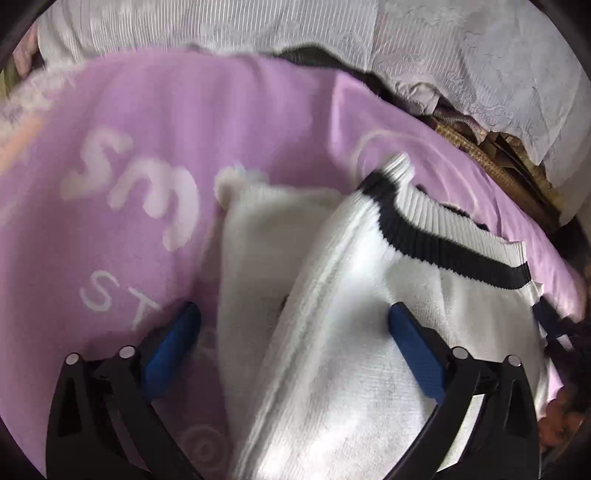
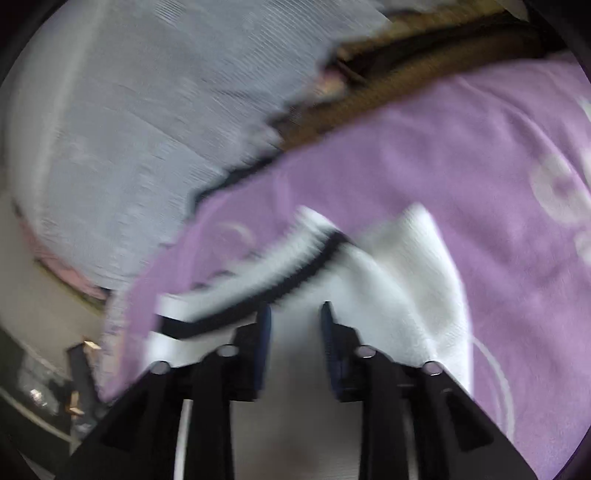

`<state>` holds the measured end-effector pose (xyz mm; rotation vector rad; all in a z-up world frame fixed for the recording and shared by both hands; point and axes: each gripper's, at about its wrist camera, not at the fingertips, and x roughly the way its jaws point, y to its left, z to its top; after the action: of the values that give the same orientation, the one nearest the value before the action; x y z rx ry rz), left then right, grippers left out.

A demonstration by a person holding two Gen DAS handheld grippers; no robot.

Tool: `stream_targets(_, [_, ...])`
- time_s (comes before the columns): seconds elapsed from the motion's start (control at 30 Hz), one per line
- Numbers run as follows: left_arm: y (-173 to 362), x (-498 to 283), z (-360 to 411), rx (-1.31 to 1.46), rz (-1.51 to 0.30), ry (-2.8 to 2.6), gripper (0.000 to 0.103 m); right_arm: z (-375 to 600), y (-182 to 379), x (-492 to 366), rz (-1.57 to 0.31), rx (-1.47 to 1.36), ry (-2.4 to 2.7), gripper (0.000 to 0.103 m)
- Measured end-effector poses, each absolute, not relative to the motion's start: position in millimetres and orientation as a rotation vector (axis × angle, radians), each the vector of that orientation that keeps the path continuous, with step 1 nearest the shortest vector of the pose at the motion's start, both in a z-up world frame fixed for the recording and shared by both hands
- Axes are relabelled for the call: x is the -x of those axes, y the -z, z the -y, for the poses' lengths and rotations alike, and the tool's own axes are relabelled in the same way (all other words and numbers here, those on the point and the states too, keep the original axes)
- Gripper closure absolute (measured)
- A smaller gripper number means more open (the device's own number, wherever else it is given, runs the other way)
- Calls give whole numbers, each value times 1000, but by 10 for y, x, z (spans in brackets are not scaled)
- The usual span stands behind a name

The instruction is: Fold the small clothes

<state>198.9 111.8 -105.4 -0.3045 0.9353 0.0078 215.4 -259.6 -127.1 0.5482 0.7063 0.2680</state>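
Note:
A small white knit garment (image 1: 332,332) with a black-and-white ribbed band (image 1: 443,236) lies folded over on a lilac blanket (image 1: 184,129) with white lettering. My left gripper (image 1: 293,325) hovers over it, jaws spread wide; its blue pads (image 1: 173,343) stand on either side of a raised fold without pressing it. In the blurred right wrist view the same garment (image 2: 399,266) lies ahead, its ribbed band (image 2: 280,273) to the left. My right gripper (image 2: 295,314) has its fingers drawn close, with white fabric pinched between them.
A pale striped sheet (image 1: 221,26) bunches up behind the blanket. A brown woven edge (image 1: 476,147) shows at the right of the blanket. At the lower left of the right wrist view, dark clutter (image 2: 77,373) lies beyond the blanket's edge.

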Motion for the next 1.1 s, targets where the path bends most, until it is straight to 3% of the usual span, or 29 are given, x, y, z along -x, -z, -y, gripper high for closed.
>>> stream_targets(0.03, [1009,-1962,-1123,306,-925,-21,4,2639,1309,-2127,-683,-535,-235,103])
stream_targets(0.17, [934,-1688,-1040,260,-895,-63,5,2716,1186,-1859,-619,-540,-209,96])
stream_targets(0.3, [821,-1344,-943,214,-833,-39,5,2596,1126,-1492,-584,-453,-227,96])
stream_targets(0.33, [803,-1269,-890,189,-819,-40,5,2561,1121,-1439,-585,-432,-233,93])
stream_targets(0.37, [813,-1205,-864,170,-819,-45,5,2506,1126,-1373,-587,-399,-234,83])
stream_targets(0.43, [939,-1185,-832,132,-875,-80,5,2384,1178,-1257,-616,-314,-230,56])
stream_targets(0.6, [1046,-1181,-964,203,-919,-82,4,2280,1261,-1206,-652,-250,-225,53])
stream_targets(0.83, [649,-1074,-693,170,-773,-35,5,2053,1119,-1078,-557,-156,-225,53])
stream_targets(0.9, [646,-1205,-574,160,-788,-7,5,1923,1083,-1134,-554,-116,-227,50])
stream_targets(0.97, [754,-1395,-428,117,-820,-36,5,1799,1136,-1250,-614,-61,-197,37])
stream_targets(1.1, [972,-1552,-266,-21,-840,-109,4,1711,1215,-1347,-676,-22,-209,27])
